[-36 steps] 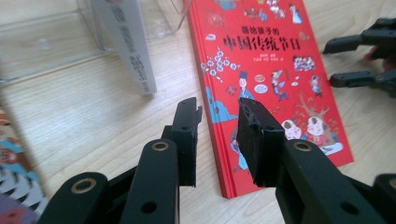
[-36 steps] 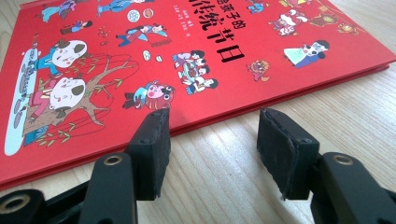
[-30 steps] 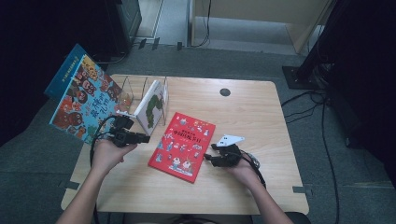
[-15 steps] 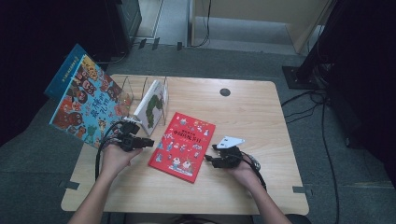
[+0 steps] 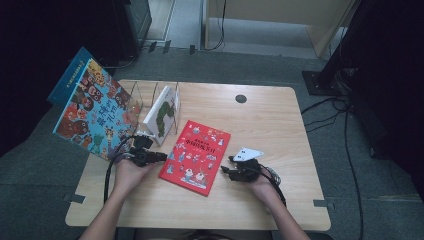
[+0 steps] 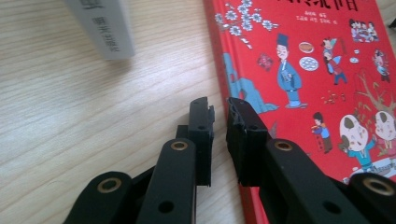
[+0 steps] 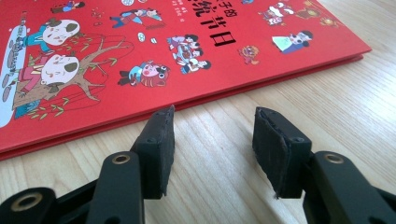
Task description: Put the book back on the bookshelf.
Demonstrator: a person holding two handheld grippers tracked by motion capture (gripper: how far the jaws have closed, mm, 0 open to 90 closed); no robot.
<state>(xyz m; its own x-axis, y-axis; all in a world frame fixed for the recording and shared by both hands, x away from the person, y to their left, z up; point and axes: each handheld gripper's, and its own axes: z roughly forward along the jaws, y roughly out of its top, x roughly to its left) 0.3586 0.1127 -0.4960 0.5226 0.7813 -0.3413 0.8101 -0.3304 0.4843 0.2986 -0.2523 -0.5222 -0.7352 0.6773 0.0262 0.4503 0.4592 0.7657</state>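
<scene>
A red picture book (image 5: 196, 155) lies flat on the wooden table (image 5: 280, 135). My left gripper (image 5: 162, 156) is low at the book's left edge. In the left gripper view its jaws (image 6: 219, 109) have just been closing and stand all but shut, a thin slit between them and nothing in it, right at the red book's (image 6: 317, 70) edge. My right gripper (image 5: 225, 170) rests by the book's right edge. In the right gripper view its jaws (image 7: 212, 123) have just narrowed a little but stand open over bare wood, short of the red book (image 7: 140, 46).
A wire book rack (image 5: 145, 89) at the back left holds a white book (image 5: 162, 112), whose spine (image 6: 100, 28) is near the left gripper. A large colourful book (image 5: 92, 112) leans off the table's left side. A round black cable hole (image 5: 241, 98) sits farther back.
The left hand has sunk toward the table beside the red book and its jaws have drawn together. The right hand has stayed put.
</scene>
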